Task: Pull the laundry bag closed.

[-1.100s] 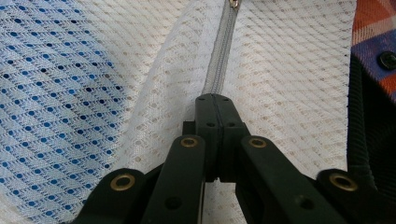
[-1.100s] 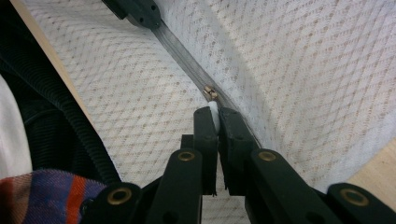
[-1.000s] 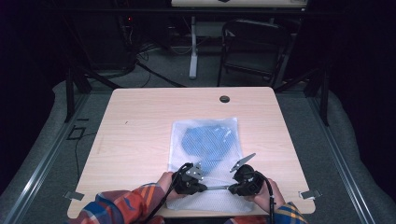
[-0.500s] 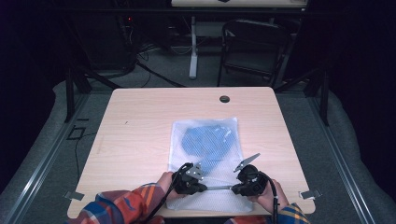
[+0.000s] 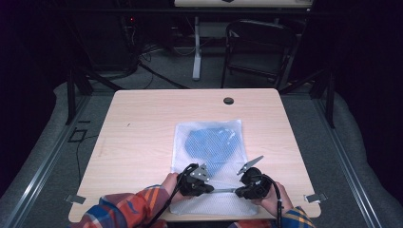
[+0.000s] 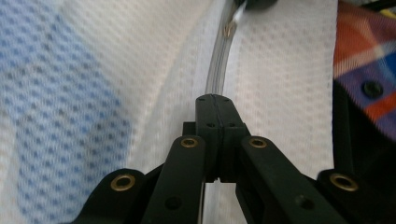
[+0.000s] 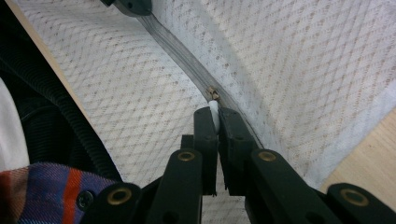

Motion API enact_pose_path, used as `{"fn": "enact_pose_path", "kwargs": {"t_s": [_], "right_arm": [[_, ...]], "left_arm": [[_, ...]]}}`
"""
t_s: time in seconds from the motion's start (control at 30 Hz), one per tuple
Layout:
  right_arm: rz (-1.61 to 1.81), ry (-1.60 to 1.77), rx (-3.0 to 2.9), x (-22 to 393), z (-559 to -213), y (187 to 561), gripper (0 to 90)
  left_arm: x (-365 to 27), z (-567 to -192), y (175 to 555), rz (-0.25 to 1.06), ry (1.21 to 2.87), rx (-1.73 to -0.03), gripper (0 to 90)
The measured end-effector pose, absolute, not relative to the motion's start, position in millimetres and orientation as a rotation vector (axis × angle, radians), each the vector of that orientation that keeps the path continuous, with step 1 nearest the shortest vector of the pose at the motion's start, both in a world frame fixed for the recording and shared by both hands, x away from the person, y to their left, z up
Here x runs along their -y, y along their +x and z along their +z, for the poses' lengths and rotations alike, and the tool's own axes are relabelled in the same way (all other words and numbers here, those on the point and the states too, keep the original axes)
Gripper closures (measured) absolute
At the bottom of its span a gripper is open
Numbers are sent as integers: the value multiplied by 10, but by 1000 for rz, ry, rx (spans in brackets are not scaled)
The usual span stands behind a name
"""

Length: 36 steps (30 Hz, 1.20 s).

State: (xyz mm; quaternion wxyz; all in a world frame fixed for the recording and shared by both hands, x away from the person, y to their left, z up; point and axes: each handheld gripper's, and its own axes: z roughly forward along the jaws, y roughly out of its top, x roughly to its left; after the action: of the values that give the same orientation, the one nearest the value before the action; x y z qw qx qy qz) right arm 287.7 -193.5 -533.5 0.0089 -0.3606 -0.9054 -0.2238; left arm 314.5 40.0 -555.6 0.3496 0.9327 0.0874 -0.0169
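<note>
A white mesh zip bag (image 5: 190, 135) lies flat on the table with a blue cloth (image 5: 211, 145) inside it. Its zipper (image 5: 223, 190) runs along the near edge, between my two grippers. My left gripper (image 5: 210, 188) is shut on the zipper band (image 6: 218, 70); the jaws meet tightly (image 6: 215, 99). To its right, my right gripper (image 5: 236, 190) is shut on the white pull tab (image 7: 214, 117) just behind the brass slider (image 7: 212, 93). The slider (image 6: 229, 30) also sits far up the left gripper view.
The wooden table (image 5: 142, 123) has a round cable hole (image 5: 228, 100) at its far edge. Plaid sleeves (image 5: 123, 209) come in from the near edge. A chair (image 5: 259, 47) and a desk leg (image 5: 196, 47) stand beyond the table.
My right gripper has edged slightly to the right along the zipper. The left gripper and the bag have stayed put.
</note>
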Motion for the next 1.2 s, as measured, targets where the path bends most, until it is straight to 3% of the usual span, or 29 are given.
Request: {"fn": "enact_pose_path", "kwargs": {"t_s": [0.37,1.2], "right_arm": [[-722,-1138,2785,1925,-5374,2875,868],[-683,-1124,2820,1964,-5388,2873,870]], "left_arm": [[-59,-5666,3134,-22,2428,-210,900],[-45,-5703,3126,3,2453,-185,900]]}}
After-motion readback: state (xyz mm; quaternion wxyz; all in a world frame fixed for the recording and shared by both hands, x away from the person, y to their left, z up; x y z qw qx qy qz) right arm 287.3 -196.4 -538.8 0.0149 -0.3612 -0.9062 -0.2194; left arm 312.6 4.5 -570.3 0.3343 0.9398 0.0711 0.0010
